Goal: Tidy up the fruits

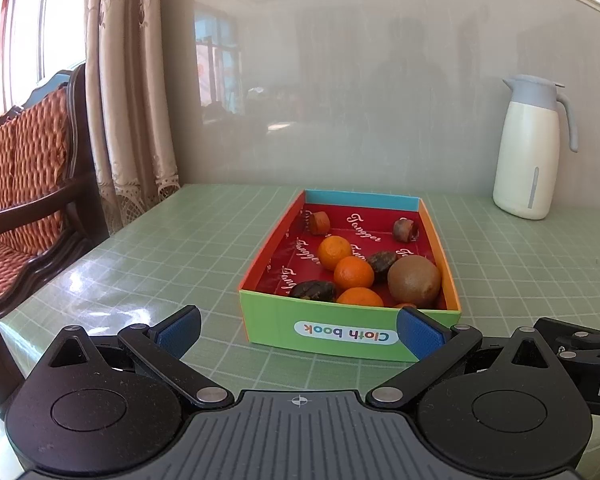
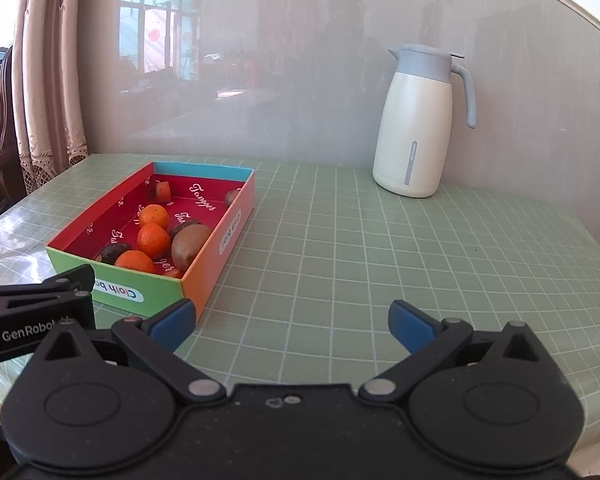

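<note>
We are seeing the box (image 1: 340,330) sitting on the counter (image 1: 172,248), fruits (image 1: 414,280) lying inside it, the jug (image 1: 526,152) standing behind it to the right, near the wall (image 1: 340,80).

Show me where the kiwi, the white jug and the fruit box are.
kiwi (image 1: 414,280): left wrist view, middle of its brown skin.
white jug (image 2: 414,124): right wrist view, middle of its cream body.
fruit box (image 1: 340,334): left wrist view, green front wall.

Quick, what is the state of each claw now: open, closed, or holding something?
Left claw: open, holding nothing, just before the fruit box.
Right claw: open, holding nothing, over the table.
</note>
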The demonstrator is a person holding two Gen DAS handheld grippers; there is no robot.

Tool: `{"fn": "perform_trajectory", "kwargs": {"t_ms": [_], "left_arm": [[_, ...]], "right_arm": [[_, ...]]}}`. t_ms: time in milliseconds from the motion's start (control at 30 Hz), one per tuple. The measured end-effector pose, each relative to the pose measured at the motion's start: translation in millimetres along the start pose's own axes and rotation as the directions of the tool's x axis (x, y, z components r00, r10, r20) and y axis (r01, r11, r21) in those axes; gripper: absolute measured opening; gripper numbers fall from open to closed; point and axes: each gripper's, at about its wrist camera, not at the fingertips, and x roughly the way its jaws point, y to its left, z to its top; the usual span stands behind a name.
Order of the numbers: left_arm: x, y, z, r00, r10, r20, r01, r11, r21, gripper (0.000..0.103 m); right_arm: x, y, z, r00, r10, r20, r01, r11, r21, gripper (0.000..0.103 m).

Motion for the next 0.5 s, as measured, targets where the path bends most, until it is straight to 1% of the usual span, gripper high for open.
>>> {"fn": "perform_trajectory", "kwargs": {"t_ms": [500], "left_arm": [[-1.9, -0.9, -0.1, 1.000, -0.004, 0.010, 0.003, 1.000, 0.014, 0.103]], "right_arm": [[2.8, 1.3, 1.0, 1.000, -0.006, 0.000, 0.006, 1.000, -0.008, 0.103]]}}
